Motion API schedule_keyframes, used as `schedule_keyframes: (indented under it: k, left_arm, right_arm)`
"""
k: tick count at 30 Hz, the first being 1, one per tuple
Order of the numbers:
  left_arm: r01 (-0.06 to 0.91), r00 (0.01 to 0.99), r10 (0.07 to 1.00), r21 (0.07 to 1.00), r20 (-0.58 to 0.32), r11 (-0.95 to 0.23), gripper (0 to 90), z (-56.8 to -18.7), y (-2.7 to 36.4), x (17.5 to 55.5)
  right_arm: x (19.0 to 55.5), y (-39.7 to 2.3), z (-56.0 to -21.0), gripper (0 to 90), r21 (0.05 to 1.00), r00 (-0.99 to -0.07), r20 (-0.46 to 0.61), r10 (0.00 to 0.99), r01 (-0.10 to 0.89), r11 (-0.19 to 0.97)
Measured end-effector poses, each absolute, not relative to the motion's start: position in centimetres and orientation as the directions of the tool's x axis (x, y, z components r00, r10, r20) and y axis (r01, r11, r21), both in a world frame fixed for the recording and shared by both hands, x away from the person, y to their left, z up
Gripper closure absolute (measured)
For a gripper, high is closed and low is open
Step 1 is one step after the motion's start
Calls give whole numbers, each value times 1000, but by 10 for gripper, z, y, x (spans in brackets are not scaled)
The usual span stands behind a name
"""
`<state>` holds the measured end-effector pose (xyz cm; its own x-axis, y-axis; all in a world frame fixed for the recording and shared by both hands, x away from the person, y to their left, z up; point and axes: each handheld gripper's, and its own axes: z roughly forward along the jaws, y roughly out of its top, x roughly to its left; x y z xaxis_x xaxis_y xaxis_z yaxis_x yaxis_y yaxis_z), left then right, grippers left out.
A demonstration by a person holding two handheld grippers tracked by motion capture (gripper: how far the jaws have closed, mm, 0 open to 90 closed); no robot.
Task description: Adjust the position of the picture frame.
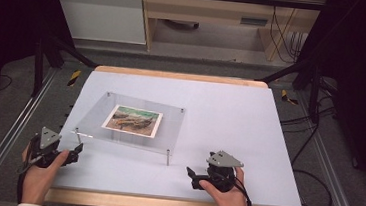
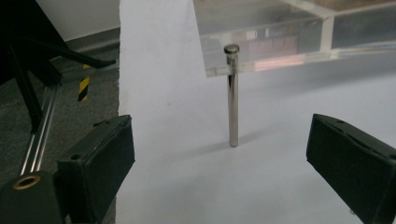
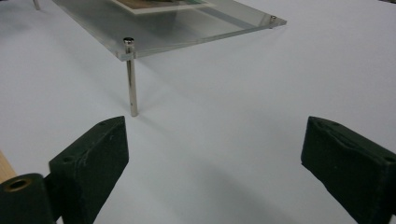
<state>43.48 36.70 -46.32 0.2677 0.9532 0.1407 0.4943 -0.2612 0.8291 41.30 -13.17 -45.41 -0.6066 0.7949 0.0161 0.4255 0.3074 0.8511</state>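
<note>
A clear acrylic plate stands on four thin metal legs near the middle of the pale desk, with a printed picture lying flat on it. The left tongs rest at the desk's near left corner, just beside the plate's near left leg, which rises between the two spread black jaws in the left gripper view; nothing is gripped there. The right tongs sit at the near edge, to the right of the plate and a little apart from its near right leg, jaws likewise spread wide on bare desk. In the gripper views the plate is cut off at the top edge, so the picture shows as a sliver, and its motif is too small to make out from above.
</note>
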Motion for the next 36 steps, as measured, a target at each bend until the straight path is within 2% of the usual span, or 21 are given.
schedule_keyframes:
  k: [2,4,5,8,11,16,20,29,36]
  left_arm:
    - [479,277,953,843,120,-245,54,-462,369,434]
    - [484,276,955,842,111,-238,54,-463,369,434]
    - [493,280,954,837,107,-239,55,-463,369,435]
    - [496,293,950,832,110,-249,56,-465,367,436]
    - [494,295,953,842,71,-216,60,-463,363,437]
    - [487,277,958,848,77,-209,60,-463,362,436]
    - [484,289,956,853,56,-197,57,-462,360,438]
    - [475,347,938,857,25,-198,52,-460,356,441]
    - [462,321,947,872,4,-160,57,-454,359,437]
  right_arm:
    - [414,-131,-457,114,837,-601,9,799,442,323]
    - [414,-129,-460,217,825,-613,12,790,452,339]
    - [414,-128,-460,217,810,-618,33,785,476,342]
    - [414,-123,-464,217,805,-633,18,774,469,364]
    - [407,-111,-463,220,840,-641,-15,767,408,358]
    - [405,-97,-463,232,870,-674,18,738,375,321]
    - [406,-82,-464,279,873,-688,59,724,388,297]
    - [420,-60,-472,352,859,-663,36,747,403,316]
    - [430,-52,-476,442,853,-660,52,749,419,311]
